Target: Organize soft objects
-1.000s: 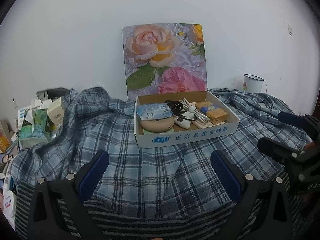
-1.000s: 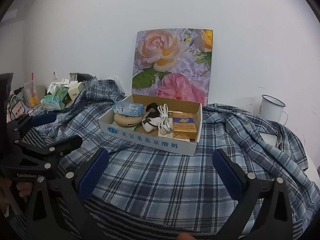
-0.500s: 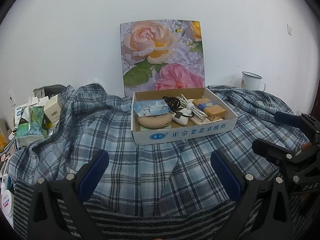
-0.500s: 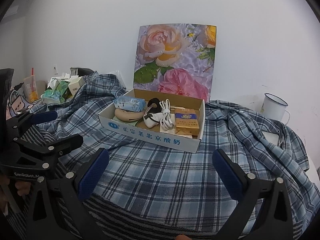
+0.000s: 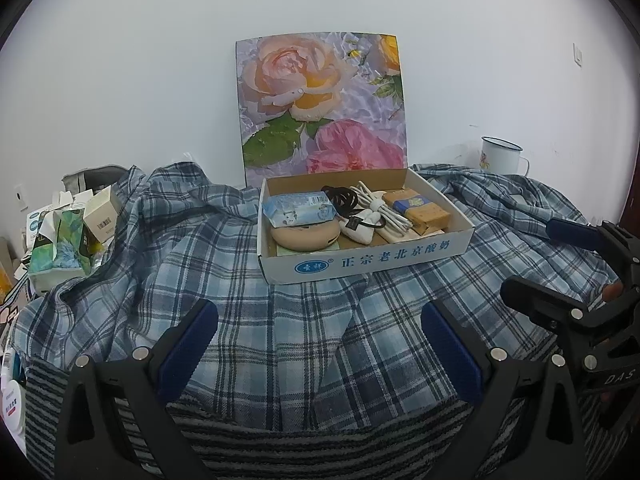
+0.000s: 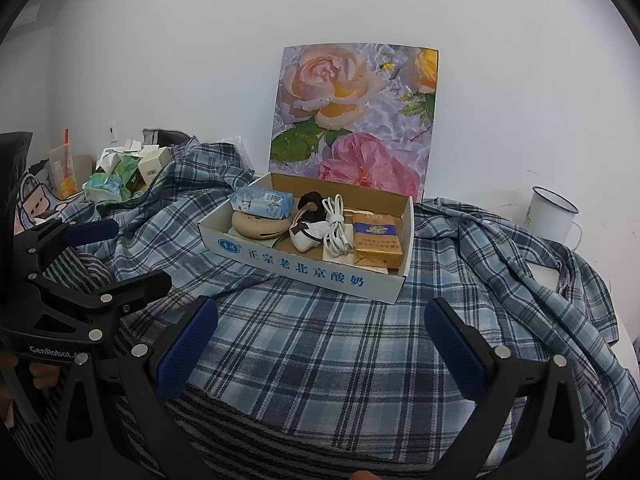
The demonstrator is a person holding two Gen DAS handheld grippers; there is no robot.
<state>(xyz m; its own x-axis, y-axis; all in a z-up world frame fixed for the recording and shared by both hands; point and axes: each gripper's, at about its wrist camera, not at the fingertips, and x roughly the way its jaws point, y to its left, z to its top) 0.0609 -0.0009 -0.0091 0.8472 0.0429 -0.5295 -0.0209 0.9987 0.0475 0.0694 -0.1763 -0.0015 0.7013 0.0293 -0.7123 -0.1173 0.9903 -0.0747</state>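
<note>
Both grippers, left and right, hover with jaws released and empty above the near edge of the plaid shirt. The shirt is spread across the counter, a cardboard box resting on its far middle.

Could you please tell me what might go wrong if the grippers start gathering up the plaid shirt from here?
1. The cardboard box of loose items sits on the plaid shirt; pulling the cloth could tip it or spill the white cable.
2. The shirt reaches close to the enamel mug, so a tug might topple it.
3. Both the left gripper and right gripper are open and close together; they might collide.
</note>
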